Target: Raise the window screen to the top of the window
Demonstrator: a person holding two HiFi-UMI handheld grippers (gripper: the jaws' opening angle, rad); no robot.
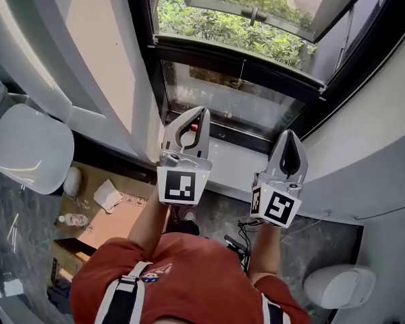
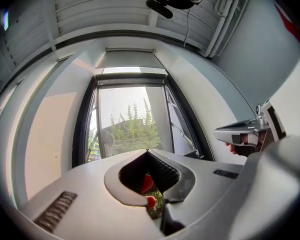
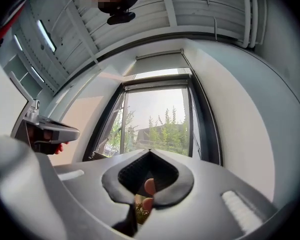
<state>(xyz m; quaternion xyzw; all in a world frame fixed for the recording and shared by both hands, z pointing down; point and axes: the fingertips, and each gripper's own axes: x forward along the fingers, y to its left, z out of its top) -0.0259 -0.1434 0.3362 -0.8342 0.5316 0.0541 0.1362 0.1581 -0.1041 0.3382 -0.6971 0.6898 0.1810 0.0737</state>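
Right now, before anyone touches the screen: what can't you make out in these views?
- Window top: cut off by the head view's upper edge.
- Screen's bottom edge or pull: too small and warped in both tool views to tell from the frame.
- Window's bottom: hidden behind left tool and right tool in their own views.

A white chair is noted at left, with a cardboard box and a small bottle near it. Green shrubs are seen outdoors.

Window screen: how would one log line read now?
left gripper shut, empty | right gripper shut, empty | window screen near top, untouched
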